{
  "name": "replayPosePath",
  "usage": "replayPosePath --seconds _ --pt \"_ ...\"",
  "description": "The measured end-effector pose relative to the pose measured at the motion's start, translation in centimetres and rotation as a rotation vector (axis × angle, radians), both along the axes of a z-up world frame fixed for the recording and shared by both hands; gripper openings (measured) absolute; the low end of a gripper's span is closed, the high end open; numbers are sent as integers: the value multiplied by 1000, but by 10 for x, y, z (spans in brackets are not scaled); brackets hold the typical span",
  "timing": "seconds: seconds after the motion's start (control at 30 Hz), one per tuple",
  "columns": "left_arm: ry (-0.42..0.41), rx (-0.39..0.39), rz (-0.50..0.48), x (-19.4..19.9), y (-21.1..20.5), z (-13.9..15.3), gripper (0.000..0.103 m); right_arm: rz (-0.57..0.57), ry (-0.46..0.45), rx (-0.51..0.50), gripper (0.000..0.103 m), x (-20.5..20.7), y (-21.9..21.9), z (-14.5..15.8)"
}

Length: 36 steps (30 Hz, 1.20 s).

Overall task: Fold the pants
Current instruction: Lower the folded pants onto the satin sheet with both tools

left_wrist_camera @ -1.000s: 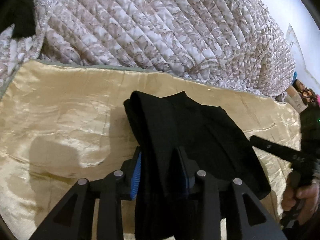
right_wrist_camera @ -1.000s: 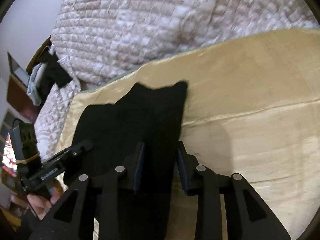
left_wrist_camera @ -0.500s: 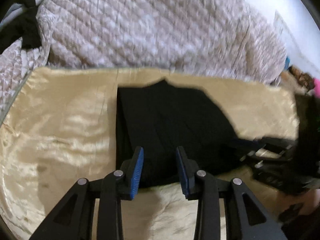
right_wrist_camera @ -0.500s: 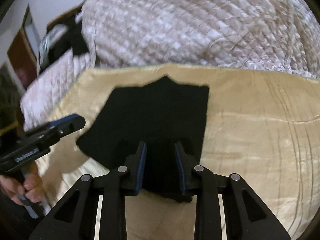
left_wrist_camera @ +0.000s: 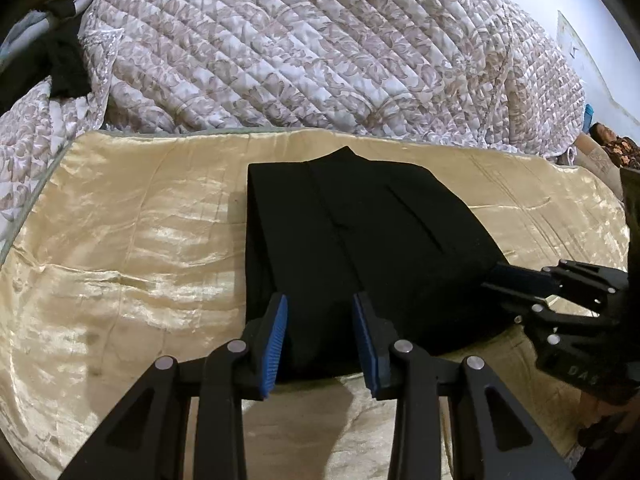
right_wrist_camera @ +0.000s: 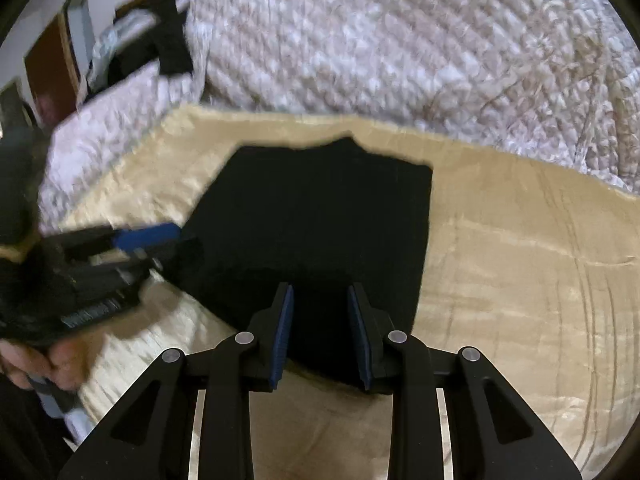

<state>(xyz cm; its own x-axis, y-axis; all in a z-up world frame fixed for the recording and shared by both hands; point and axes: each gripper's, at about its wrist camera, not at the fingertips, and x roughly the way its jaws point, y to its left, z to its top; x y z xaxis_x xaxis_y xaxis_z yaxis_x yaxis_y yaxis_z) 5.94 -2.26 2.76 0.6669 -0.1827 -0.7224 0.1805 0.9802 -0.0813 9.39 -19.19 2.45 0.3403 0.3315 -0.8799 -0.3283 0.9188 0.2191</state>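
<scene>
Black pants [left_wrist_camera: 360,240] lie folded into a flat rectangle on a gold satin cloth [left_wrist_camera: 132,248]; they also show in the right wrist view [right_wrist_camera: 320,220]. My left gripper [left_wrist_camera: 320,304] is open and empty, its blue pads just above the fold's near edge. My right gripper [right_wrist_camera: 320,296] is open and empty over the near edge too. It shows from the side in the left wrist view [left_wrist_camera: 520,284], at the fold's right edge. The left gripper shows blurred in the right wrist view [right_wrist_camera: 148,240].
A quilted floral bedspread [left_wrist_camera: 320,48] rises behind the cloth. Dark clothes [left_wrist_camera: 60,60] lie at the far left. The gold cloth [right_wrist_camera: 520,280] spreads wide to both sides of the pants. A hand [right_wrist_camera: 48,360] holds the left gripper's handle.
Both grippers held the pants' edge a second ago, let go, and pulled back. The pants now lie flat and folded. The right wrist view is blurred with motion.
</scene>
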Motion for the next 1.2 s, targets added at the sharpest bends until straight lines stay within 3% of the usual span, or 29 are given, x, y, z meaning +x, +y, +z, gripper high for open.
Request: replayPosePath --seconds 0.17,0.3,0.5,0.7,0.8,0.97,1.07,1.2 --pt "-14 -18 15 -2 2 13 37 -22 -61 38 29 1 -5 19" --pt "-59 -17 -36 -8 -11 23 37 -35 -90 45 29 3 -5 25" --pt "-8 73 -80 -5 -28 -2 38 -28 -19 -4 29 4 -1 6" --pt "-54 143 -94 -12 -36 -4 39 -13 -15 -24 29 1 0 7" --pt "-46 121 -88 -10 -33 -2 39 -30 -34 -11 29 -1 -6 13" --pt "-36 86 -58 -14 -25 5 44 -59 19 3 30 3 -13 5" --pt "-29 65 -44 -17 -21 5 47 -72 -9 15 30 -3 -16 13" --pt "-28 55 -32 -23 -19 5 48 -89 33 37 30 -9 -22 6"
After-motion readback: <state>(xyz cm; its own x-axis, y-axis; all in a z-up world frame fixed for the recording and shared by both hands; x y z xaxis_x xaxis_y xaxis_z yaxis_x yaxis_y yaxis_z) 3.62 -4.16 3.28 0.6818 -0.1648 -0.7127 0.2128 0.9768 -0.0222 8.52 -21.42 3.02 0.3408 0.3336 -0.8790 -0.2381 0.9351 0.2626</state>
